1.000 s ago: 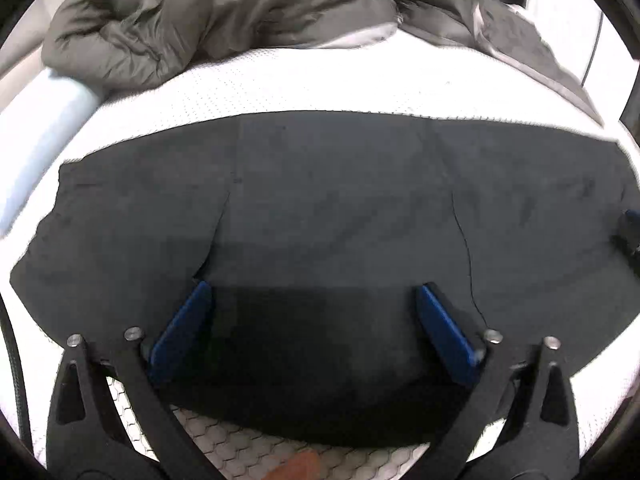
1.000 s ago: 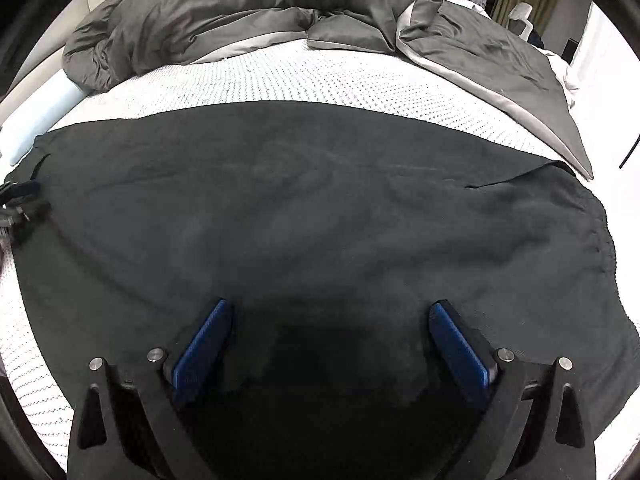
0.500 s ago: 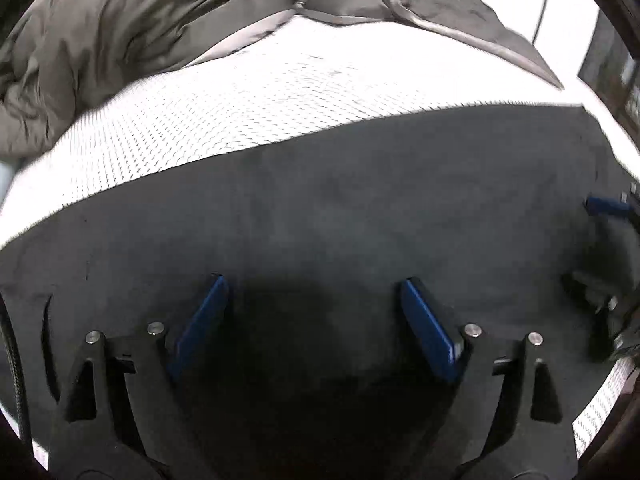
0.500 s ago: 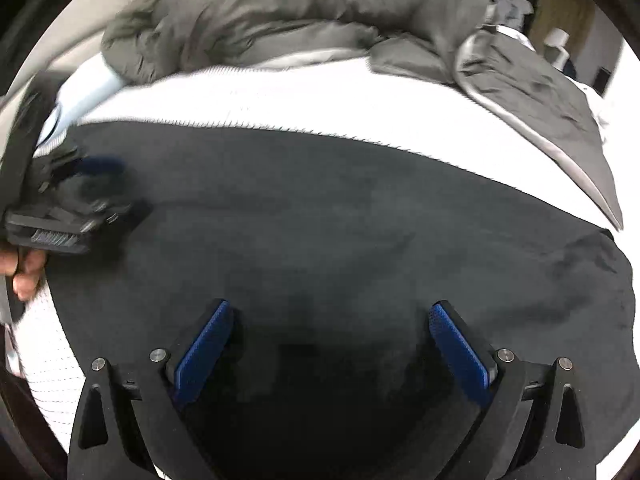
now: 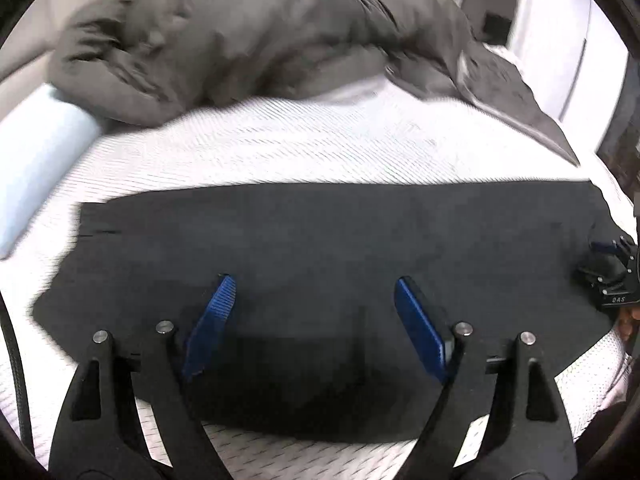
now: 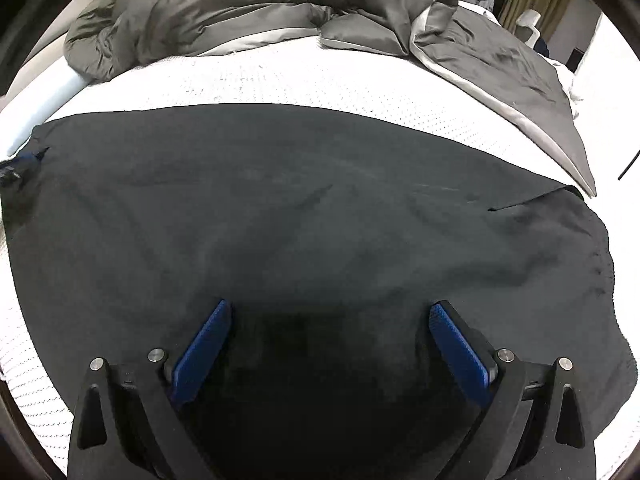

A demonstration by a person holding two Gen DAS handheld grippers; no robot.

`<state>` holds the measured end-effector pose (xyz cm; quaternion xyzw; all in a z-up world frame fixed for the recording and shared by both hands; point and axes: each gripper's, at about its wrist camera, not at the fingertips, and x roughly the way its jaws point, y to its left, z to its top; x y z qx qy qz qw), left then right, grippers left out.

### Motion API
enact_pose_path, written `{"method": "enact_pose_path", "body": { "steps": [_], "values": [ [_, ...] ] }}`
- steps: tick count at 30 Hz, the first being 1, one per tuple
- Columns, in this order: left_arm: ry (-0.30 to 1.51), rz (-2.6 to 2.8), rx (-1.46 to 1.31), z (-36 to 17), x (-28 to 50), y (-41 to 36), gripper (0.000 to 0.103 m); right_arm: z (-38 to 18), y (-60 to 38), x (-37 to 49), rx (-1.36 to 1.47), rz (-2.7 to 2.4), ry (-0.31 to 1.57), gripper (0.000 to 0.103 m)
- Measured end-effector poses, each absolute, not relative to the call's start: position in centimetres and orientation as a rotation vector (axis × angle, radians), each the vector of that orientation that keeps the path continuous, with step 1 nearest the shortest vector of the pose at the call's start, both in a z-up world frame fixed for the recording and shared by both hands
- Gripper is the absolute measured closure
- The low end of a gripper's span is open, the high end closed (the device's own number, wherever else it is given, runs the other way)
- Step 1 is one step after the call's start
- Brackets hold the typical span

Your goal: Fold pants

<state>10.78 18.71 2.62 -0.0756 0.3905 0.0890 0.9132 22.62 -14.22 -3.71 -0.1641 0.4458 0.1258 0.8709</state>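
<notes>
Left gripper (image 5: 314, 304) closing on nothing, right gripper (image 6: 330, 328) spread empty over dark pants (image 6: 320, 208); risk pinching one layer only, skewing fold.

A bed (image 6: 320, 76) with a white, dotted-texture mattress cover carries everything. Dark pants (image 6: 304, 216) lie spread flat across its near part, running from side to side, the waistband end gathered toward the right in the right wrist view. A crumpled grey duvet (image 6: 248, 4) is heaped along the far edge, one flap trailing down the right side. A pale blue cylindrical bolster (image 5: 40, 160) lies at the far left, partly under the duvet.
</notes>
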Motion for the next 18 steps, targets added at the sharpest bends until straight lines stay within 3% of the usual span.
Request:
{"method": "enact_pose_path", "body": {
  "steps": [2,4,6,11,12,15,18],
  "values": [
    [0.806,0.246,-0.173,2.1,9.3,20.9,0.029,-3.7,-14.1,22.6,-0.344,0.266,0.932,0.003],
    [0.863,0.261,-0.224,0.3,9.3,23.6,0.072,-3.7,-14.4,22.7,-0.341,0.272,0.934,0.003],
    [0.905,0.206,-0.306,-2.0,9.2,26.0,0.074,-3.8,-14.4,22.8,-0.336,0.275,0.936,0.003],
    [0.868,0.336,-0.29,-1.4,7.4,30.0,0.079,-3.8,-14.8,22.7,-0.332,0.276,0.941,0.003],
    [0.869,0.366,-0.309,-1.7,6.9,31.0,0.081,-3.8,-14.9,22.7,-0.329,0.275,0.942,0.003],
    [0.858,0.426,-0.406,-2.3,5.7,34.1,0.102,-3.8,-15.2,22.7,-0.325,0.278,0.945,0.003],
    [0.845,0.468,-0.414,-1.9,5.9,34.6,0.102,-3.8,-14.9,22.8,-0.328,0.271,0.945,0.003]
  ]
}}
